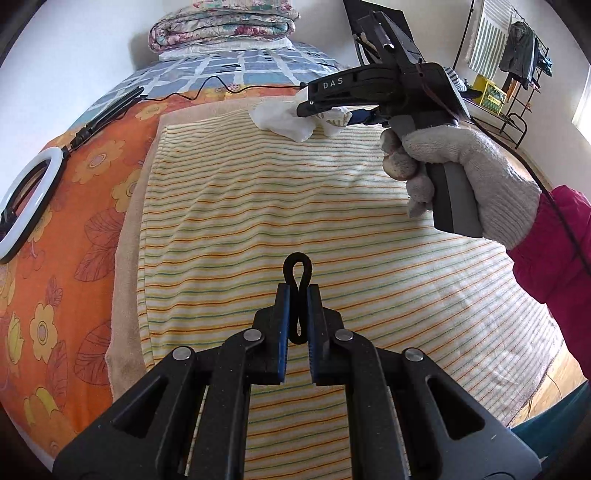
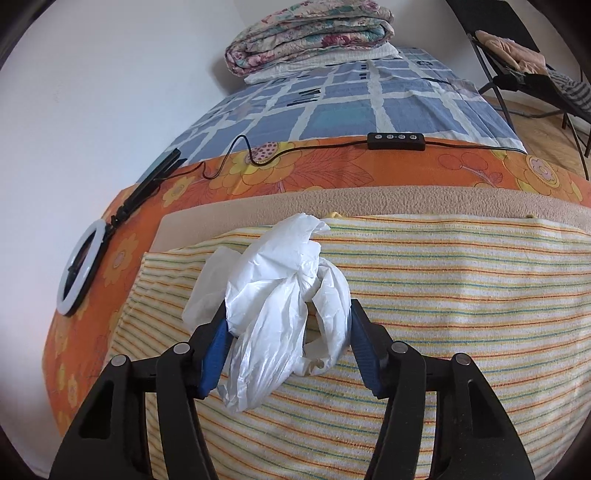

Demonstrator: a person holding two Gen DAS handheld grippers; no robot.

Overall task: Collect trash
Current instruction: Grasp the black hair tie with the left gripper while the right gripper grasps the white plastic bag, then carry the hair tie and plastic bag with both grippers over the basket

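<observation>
A crumpled white plastic bag (image 2: pixel 280 280) lies on a yellow striped towel (image 2: pixel 443 277) spread over the bed. My right gripper (image 2: pixel 289 306) straddles the bag, and its blue pads (image 2: pixel 218 339) press the bag from both sides. In the left wrist view the same bag (image 1: pixel 280 122) sits at the towel's far edge with the right gripper (image 1: pixel 304 99) on it, held by a white-gloved hand (image 1: pixel 461 166) with a pink sleeve. My left gripper (image 1: pixel 299 288) hangs above the towel (image 1: pixel 295 206), shut on a thin black looped band (image 1: pixel 298 266) that sticks out past its tips.
A ring light on a black stand (image 2: pixel 79 269) lies at the bed's left side, its cable and control box (image 2: pixel 396 141) crossing the orange flowered sheet. Folded quilts (image 2: pixel 310 33) are stacked at the head. A chair (image 2: pixel 517 55) and a clothes rack (image 1: pixel 517 55) stand to the right.
</observation>
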